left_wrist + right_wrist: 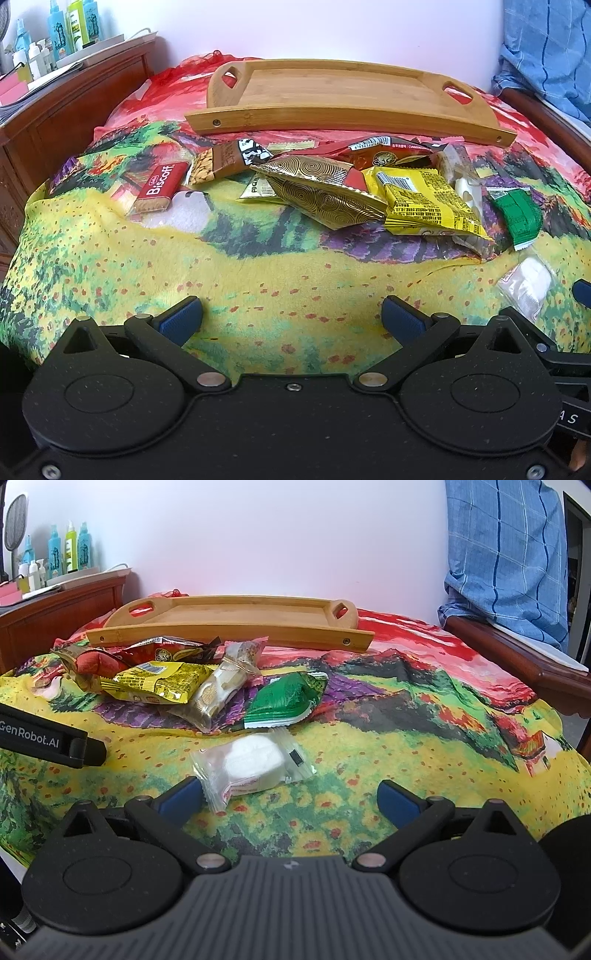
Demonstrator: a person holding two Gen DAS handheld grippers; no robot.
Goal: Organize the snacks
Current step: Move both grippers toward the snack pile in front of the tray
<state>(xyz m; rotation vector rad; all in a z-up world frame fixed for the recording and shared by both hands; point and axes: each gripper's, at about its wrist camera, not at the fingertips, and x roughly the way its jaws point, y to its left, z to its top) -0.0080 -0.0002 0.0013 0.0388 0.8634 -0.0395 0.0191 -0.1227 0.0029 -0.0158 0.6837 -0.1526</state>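
Snacks (332,184) heaped at my 12 o'clock, before the bamboo tray (332,86).
Crinkled foil: gold swirls, yellow, red, green. Both my grippers (291,317) (290,797) gape wide, holding nothing.
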